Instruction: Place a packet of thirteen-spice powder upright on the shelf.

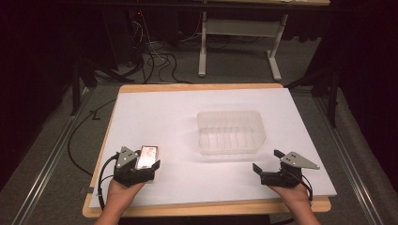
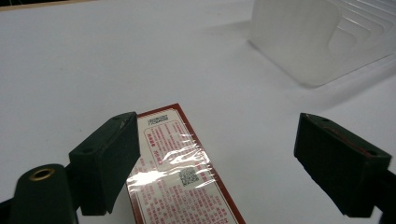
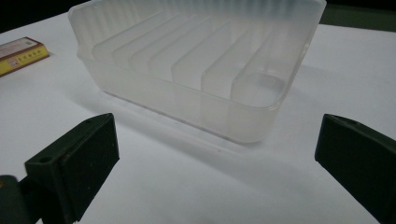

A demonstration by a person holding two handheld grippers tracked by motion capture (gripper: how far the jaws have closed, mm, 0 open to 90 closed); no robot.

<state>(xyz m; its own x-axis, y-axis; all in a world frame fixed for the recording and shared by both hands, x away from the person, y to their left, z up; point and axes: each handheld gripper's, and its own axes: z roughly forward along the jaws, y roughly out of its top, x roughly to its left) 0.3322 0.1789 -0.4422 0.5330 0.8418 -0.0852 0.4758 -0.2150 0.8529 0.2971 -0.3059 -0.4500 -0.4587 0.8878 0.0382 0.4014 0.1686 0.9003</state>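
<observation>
Overhead light brightens the white-covered worktop [image 1: 178,117] while the room beyond it sinks into near black. Glare streaks the glossy film on the red-bordered printed box [image 2: 182,182] between the left claw [image 2: 229,163] jaws. The translucent ribbed plastic bin [image 3: 201,60] ahead of the right claw [image 3: 219,163] casts a soft shadow; the near jaws blur slightly.

Red-bordered white printed box [image 2: 180,177], translucent ridged bin [image 1: 231,132], white table [image 1: 164,112]

Tangled cables [image 1: 155,58] lying on the floor far beyond the left gripper [image 1: 148,159], white desk frame [image 1: 202,47] standing well beyond the right gripper [image 1: 266,160]
</observation>
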